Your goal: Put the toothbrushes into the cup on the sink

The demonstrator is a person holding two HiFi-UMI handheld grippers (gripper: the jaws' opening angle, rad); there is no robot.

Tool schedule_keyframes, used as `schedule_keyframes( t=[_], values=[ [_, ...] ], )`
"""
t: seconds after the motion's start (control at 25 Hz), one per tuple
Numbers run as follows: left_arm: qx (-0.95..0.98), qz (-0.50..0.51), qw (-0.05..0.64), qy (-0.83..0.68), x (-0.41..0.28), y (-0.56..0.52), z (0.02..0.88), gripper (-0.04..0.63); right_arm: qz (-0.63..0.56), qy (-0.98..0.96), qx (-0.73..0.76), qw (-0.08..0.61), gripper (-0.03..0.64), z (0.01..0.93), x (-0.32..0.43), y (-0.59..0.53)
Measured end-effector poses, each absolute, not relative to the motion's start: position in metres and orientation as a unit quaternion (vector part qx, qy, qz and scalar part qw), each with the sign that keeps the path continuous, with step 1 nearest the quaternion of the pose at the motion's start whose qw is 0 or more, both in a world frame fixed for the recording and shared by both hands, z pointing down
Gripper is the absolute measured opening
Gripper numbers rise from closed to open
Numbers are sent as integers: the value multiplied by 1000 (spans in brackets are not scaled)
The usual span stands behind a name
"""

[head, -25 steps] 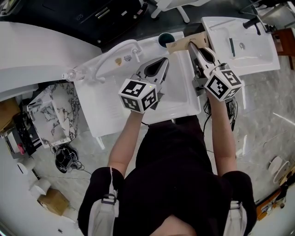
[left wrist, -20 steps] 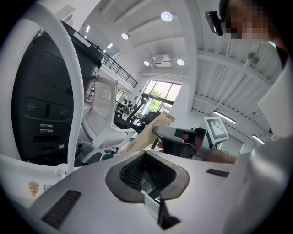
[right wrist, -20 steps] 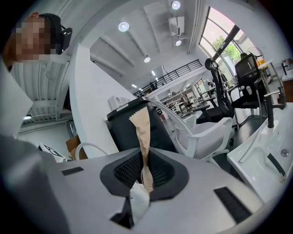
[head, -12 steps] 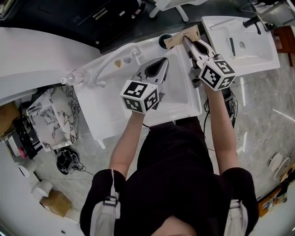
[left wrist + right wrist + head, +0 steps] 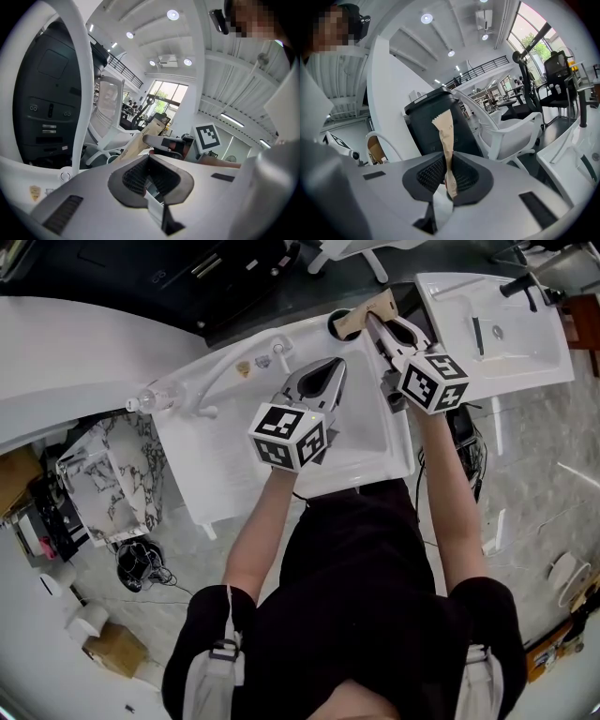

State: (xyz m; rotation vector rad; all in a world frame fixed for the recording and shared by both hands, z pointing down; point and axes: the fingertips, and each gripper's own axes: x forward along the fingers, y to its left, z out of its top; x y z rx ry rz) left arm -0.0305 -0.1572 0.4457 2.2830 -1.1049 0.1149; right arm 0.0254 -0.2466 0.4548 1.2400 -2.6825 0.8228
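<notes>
The right gripper (image 5: pixel 374 324) is clamping a paper-sleeved toothbrush (image 5: pixel 367 313) flat between its pads. The right gripper view shows the jaws pressed together on the sleeve's lower part, with most of the brown paper standing out past the fingertips. Holding it low seems to be leaving a long free end to lead into the cup (image 5: pixel 337 323). That dark cup is sitting at the back corner of the sink (image 5: pixel 221 463), just beyond the fingertips and slightly to their left. The sleeve's far end is reaching its rim (the head view cannot settle whether the end is over the mouth or only beside it). The gripper is pointing along the sink's right edge toward the cup, which suits sliding the long object in endwise. The left gripper (image 5: pixel 336 366) is hanging over the basin with its jaws drawn together on nothing, as its own view shows. The cup is lying ahead of its fingertips and off to their right, well clear. It appears to be keeping out of the delivery path rather than helping. The next move probably calls for tipping the free end down before letting go.
</notes>
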Motion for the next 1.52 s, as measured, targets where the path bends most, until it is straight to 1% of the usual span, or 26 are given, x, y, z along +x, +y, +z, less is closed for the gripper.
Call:
schedule_keyframes(
  t=[1.0,1.52],
  values=[
    [855,54,312,-410,-21,-152,460,14,318,-864,385,62,52,504,11,-249],
    [852,56,315,-415,-32,-155,465,14,328,-862,376,88,52,523,6,-246]
  ],
)
